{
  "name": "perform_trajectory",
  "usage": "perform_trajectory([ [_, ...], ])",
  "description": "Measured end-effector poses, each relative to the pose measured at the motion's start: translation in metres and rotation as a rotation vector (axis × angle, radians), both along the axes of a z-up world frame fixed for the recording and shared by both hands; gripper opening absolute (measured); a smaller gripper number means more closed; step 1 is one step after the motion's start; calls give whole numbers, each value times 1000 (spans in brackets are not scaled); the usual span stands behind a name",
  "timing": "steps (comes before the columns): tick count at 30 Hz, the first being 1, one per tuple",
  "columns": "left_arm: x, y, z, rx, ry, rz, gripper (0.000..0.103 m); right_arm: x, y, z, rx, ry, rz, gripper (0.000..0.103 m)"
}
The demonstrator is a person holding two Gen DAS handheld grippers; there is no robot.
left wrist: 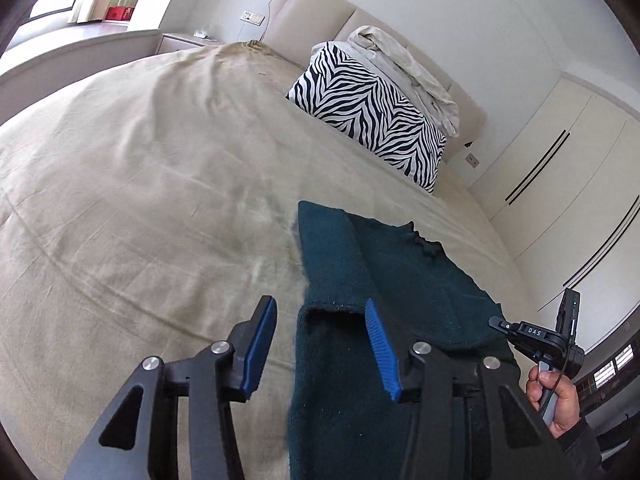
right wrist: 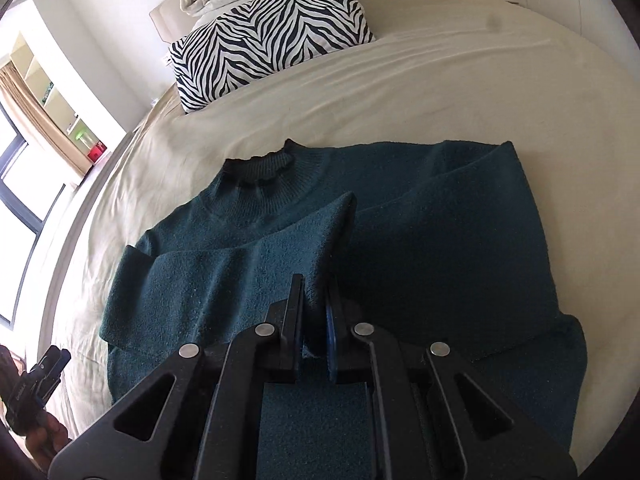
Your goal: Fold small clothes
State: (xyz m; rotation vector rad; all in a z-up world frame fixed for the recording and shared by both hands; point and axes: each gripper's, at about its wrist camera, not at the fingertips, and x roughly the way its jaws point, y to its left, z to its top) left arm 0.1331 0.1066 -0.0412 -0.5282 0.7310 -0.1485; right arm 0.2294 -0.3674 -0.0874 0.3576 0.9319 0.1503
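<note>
Right gripper [right wrist: 316, 312] pinches a raised ridge of the dark teal knitted sweater [right wrist: 440, 232] on the beige-sheeted bed [right wrist: 440, 92]; left gripper [left wrist: 320, 344] stands partly open, holding nothing.

The sweater lies flat with both sleeves folded in across the body, collar toward the zebra-striped pillow [right wrist: 272, 36]. The left gripper's blue pads [left wrist: 382, 346] straddle a folded edge without pressing on it. To fold well, I judge the left should clamp that edge at matching height, then both lift evenly and carry the hem toward the collar, keeping the sleeves tucked.
</note>
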Motion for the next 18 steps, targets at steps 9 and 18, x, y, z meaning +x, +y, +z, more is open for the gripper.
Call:
perform_trajectory([
  [9, 90, -47, -8, 47, 31, -120, 37, 8, -22, -38, 35, 41, -29, 8],
  [18, 136, -47, -69, 53, 170, -159, 25, 20, -34, -46, 113, 70, -6, 12],
])
